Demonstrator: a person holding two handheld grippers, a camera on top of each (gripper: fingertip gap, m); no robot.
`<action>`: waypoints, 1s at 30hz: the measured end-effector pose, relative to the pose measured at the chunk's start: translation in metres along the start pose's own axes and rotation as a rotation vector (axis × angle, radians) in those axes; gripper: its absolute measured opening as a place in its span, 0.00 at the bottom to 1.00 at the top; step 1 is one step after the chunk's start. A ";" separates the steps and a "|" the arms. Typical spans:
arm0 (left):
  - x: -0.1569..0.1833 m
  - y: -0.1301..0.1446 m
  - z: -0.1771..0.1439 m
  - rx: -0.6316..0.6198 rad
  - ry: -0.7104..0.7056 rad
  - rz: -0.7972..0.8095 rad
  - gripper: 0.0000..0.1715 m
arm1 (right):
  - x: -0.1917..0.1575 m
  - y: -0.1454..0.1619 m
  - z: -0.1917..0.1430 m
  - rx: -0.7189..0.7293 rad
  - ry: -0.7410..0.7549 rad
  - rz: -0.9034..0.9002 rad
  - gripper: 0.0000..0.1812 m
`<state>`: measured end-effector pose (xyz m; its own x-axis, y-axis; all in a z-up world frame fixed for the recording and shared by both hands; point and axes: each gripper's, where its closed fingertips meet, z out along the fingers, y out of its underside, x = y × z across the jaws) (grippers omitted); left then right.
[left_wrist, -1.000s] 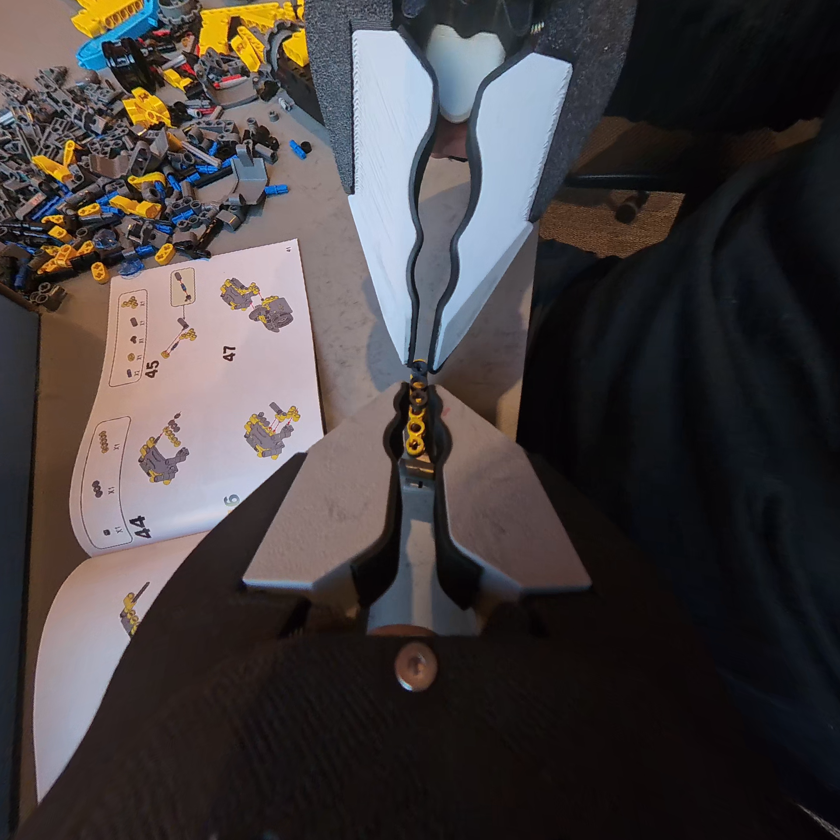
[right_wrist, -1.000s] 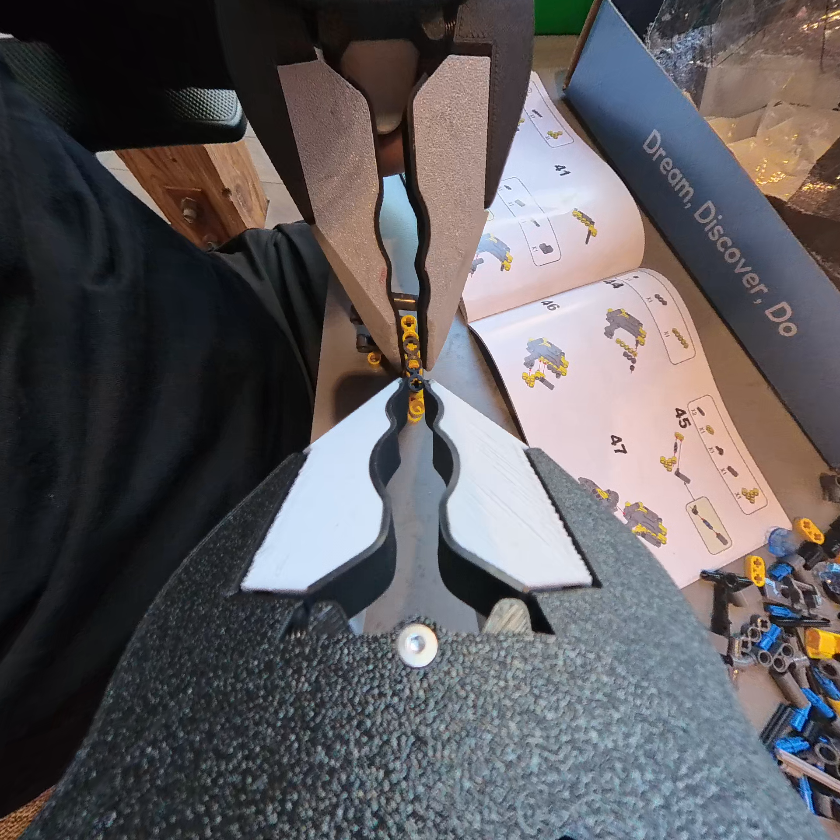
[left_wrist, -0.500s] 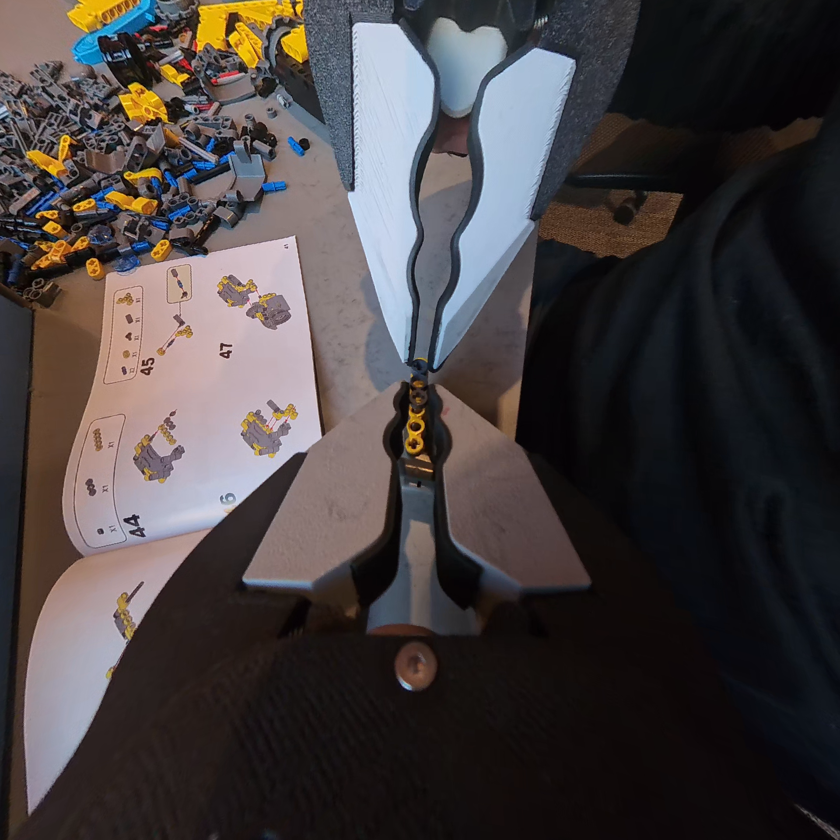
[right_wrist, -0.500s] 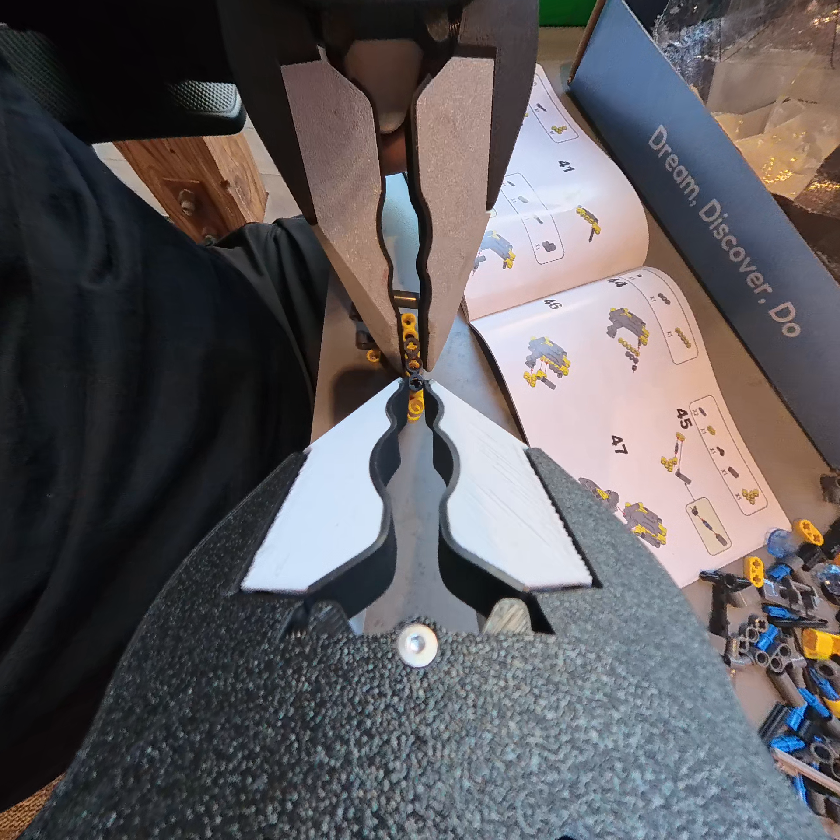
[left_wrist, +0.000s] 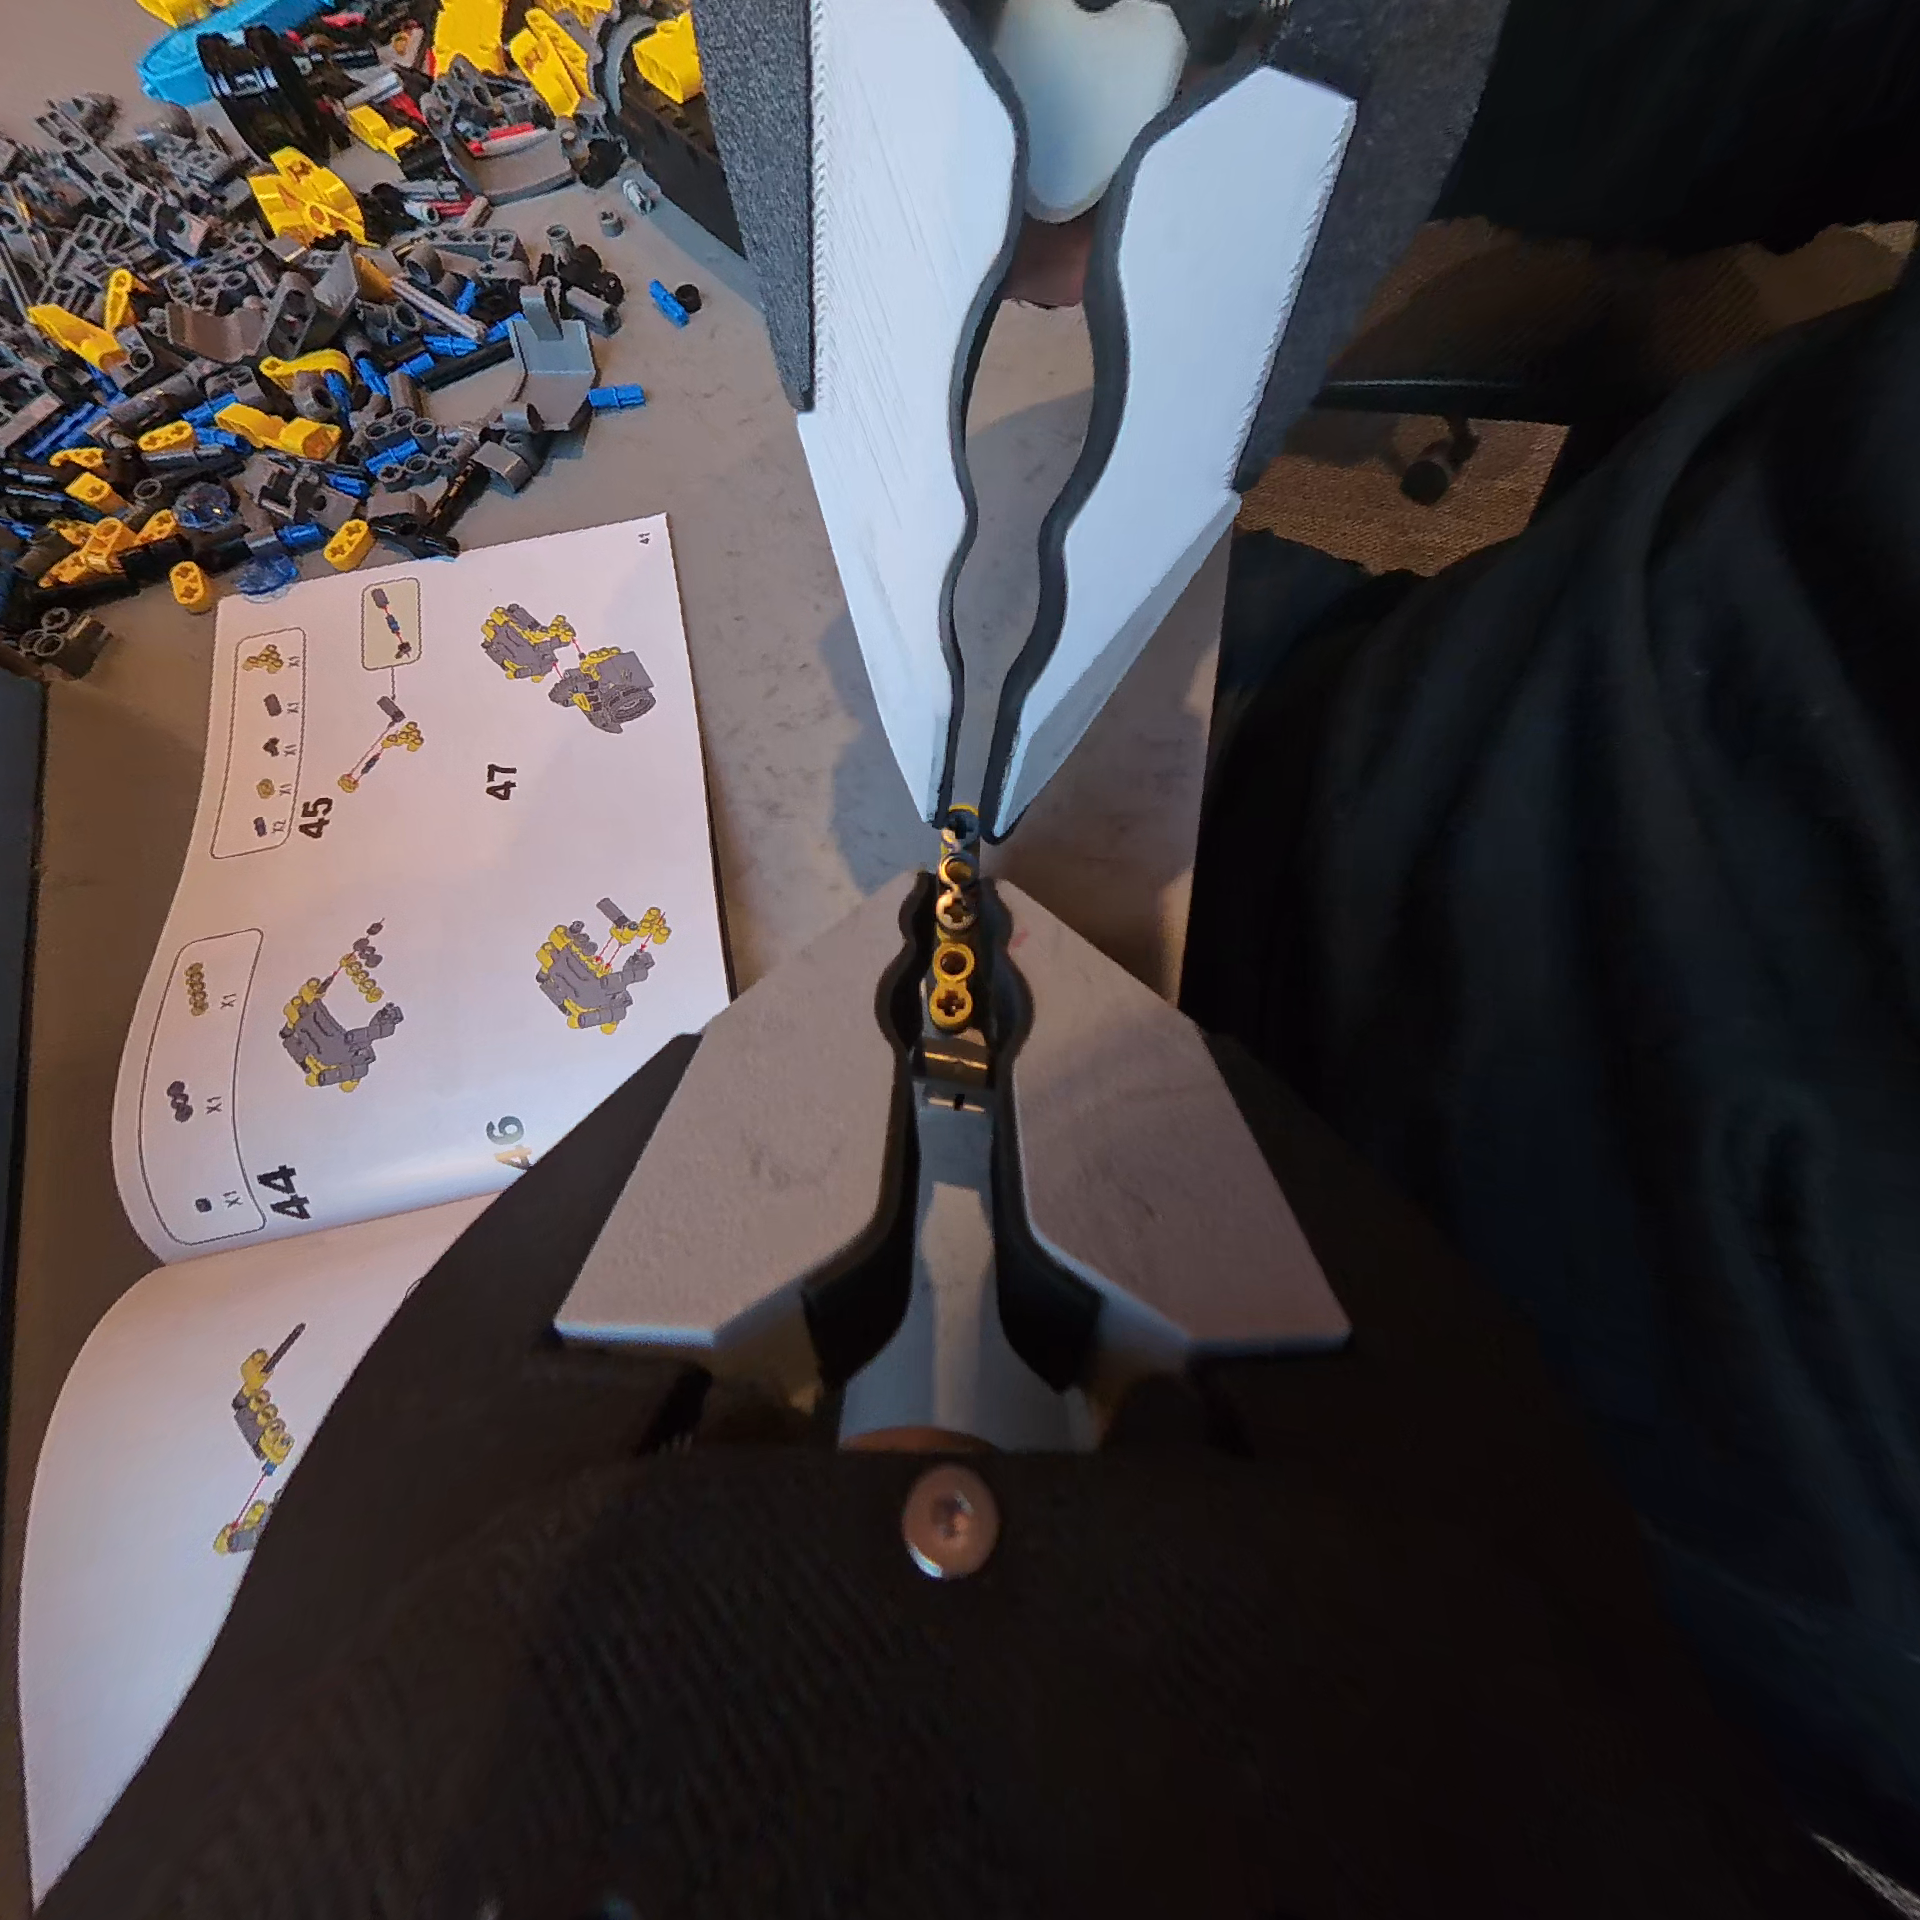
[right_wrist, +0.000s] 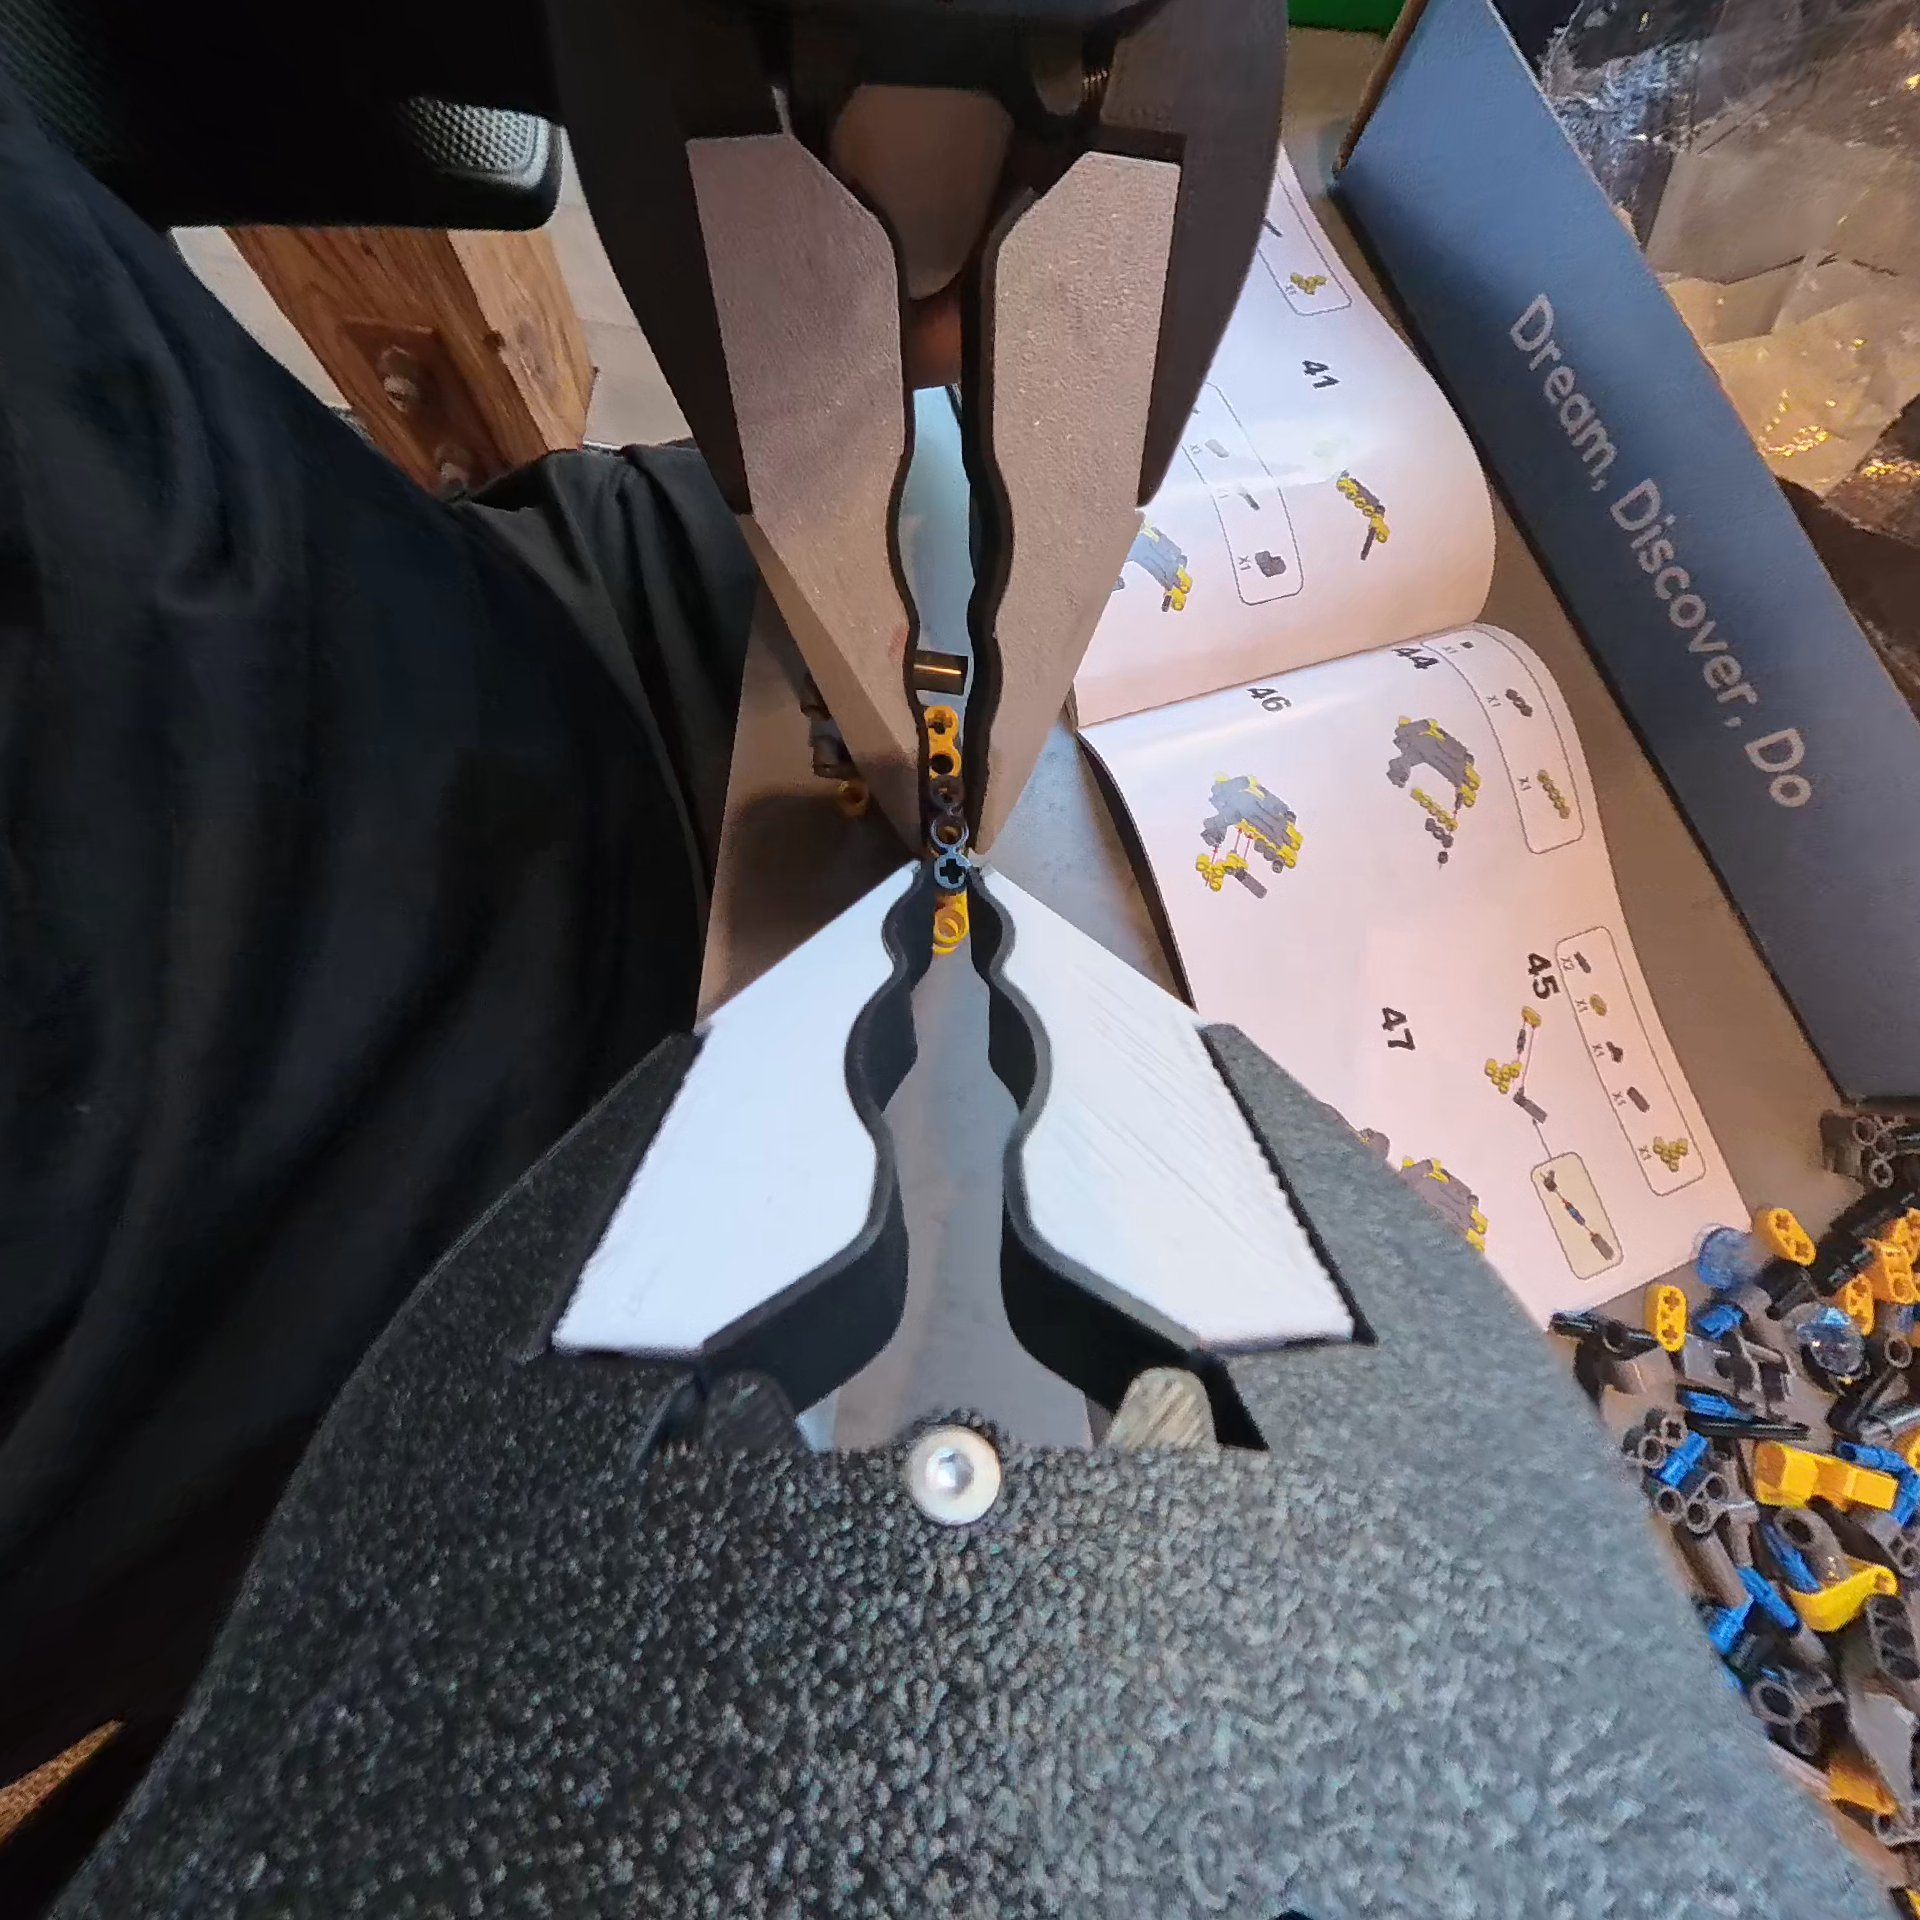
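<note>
My left gripper, with grey fingers, is shut on a yellow beam with holes; a grey part sits behind the beam between the fingers. My right gripper, with white fingers, is shut on a small black connector with a cross hole, and a yellow bit sits just behind it. The two grippers meet tip to tip above the table edge, and the connector touches the beam's end. The right gripper also shows in the left wrist view, and the left gripper in the right wrist view.
An open instruction booklet lies on the grey table. A pile of loose yellow, grey, blue and black parts lies beyond it. A dark blue box stands by the booklet. A person's dark clothing is beside the table edge. The tips of both grippers are at nearly the same place.
Both grippers stay shut and tip to tip. The beam's end holes nearest the right gripper now look dark instead of yellow. Both views have shifted slightly over the booklet.
</note>
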<state>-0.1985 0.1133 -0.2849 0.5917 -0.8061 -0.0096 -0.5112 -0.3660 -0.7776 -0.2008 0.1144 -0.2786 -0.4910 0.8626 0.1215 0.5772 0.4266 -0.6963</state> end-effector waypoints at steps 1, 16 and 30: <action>0.000 0.000 0.000 0.000 0.000 0.001 0.02 | 0.000 0.000 0.000 -0.002 0.000 -0.008 0.03; -0.003 0.002 -0.001 -0.008 -0.012 -0.007 0.02 | 0.002 0.004 0.005 -0.117 0.056 -0.112 0.03; 0.000 0.003 -0.001 -0.030 -0.010 -0.013 0.02 | 0.000 0.003 0.005 -0.080 0.069 -0.095 0.03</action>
<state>-0.2008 0.1122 -0.2865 0.6041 -0.7969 -0.0062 -0.5222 -0.3900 -0.7584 -0.2020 0.1142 -0.2847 -0.5018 0.8326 0.2344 0.5813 0.5253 -0.6214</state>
